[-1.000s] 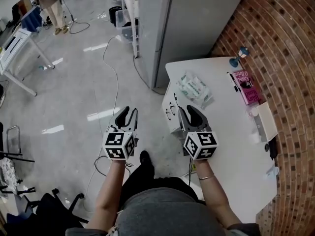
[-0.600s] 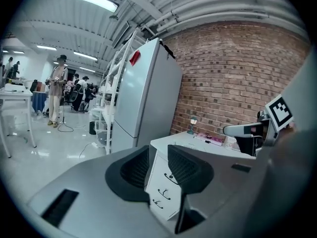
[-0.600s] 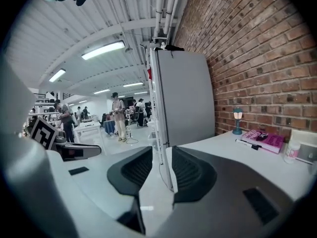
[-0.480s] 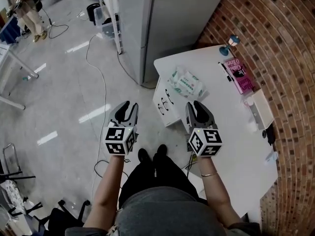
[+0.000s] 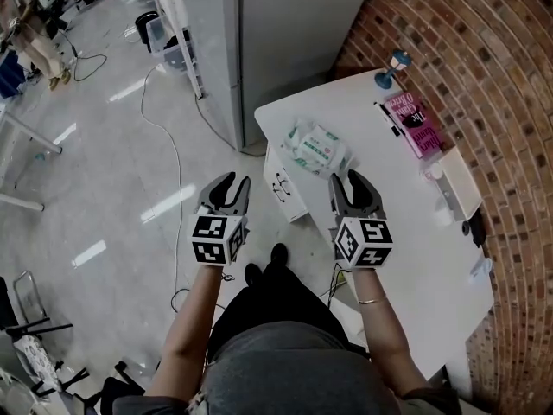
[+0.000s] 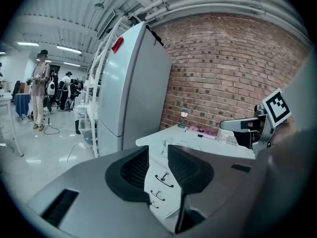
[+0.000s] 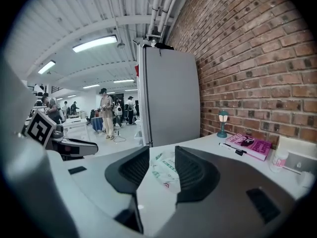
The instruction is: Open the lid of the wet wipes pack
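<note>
Head view: wipes pack (image 5: 318,145) lies flat on the white table (image 5: 415,258), near the corner by the fridge (image 5: 276,41). Left gripper (image 5: 232,182) is over the floor (image 5: 112,188). Right gripper (image 5: 349,180) is near the pack, not touching.
Left gripper view: jaws spread, empty.
Right gripper view: jaws have just been opening. Nothing is between them, and the pack sits ahead, seen through the gap.

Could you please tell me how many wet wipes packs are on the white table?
1. The wet wipes pack lies near the white table's left edge, left of the pink book. No other pack shows, though one could lie outside these views.
</note>
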Demonstrator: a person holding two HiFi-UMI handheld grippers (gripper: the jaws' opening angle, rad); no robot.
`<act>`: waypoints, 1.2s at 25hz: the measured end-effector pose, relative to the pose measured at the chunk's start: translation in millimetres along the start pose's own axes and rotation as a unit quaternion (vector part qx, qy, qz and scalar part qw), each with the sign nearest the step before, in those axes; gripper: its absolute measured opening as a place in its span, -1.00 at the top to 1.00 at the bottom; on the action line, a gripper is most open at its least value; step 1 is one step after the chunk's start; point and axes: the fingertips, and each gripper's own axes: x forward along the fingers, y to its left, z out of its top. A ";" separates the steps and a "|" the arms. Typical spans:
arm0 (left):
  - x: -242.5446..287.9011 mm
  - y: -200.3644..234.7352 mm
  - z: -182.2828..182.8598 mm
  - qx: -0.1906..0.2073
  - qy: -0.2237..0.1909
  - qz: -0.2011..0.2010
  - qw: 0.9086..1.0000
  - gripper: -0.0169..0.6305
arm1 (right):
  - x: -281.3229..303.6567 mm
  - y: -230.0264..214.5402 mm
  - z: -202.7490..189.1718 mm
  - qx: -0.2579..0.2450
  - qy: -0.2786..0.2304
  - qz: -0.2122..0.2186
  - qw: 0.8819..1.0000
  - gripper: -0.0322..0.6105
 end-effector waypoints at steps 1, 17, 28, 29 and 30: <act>5.6 -1.6 1.7 0.004 0.002 -0.003 1.000 0.55 | 2.8 -3.2 0.7 0.000 0.000 0.001 1.000 0.44; 87.9 -40.2 19.4 0.065 0.038 -0.023 0.997 0.55 | 38.5 -58.7 7.6 -0.012 0.002 0.035 0.999 0.46; 117.7 -70.0 2.2 0.114 0.083 -0.063 0.988 0.49 | 48.6 -49.2 2.5 -0.068 0.022 0.084 0.994 0.43; 121.2 -71.4 -1.0 0.119 0.090 -0.068 0.986 0.48 | 50.2 -47.2 1.8 -0.074 0.024 0.088 0.993 0.43; 124.8 -72.5 -4.2 0.124 0.096 -0.073 0.985 0.48 | 51.6 -45.4 1.0 -0.080 0.027 0.091 0.992 0.42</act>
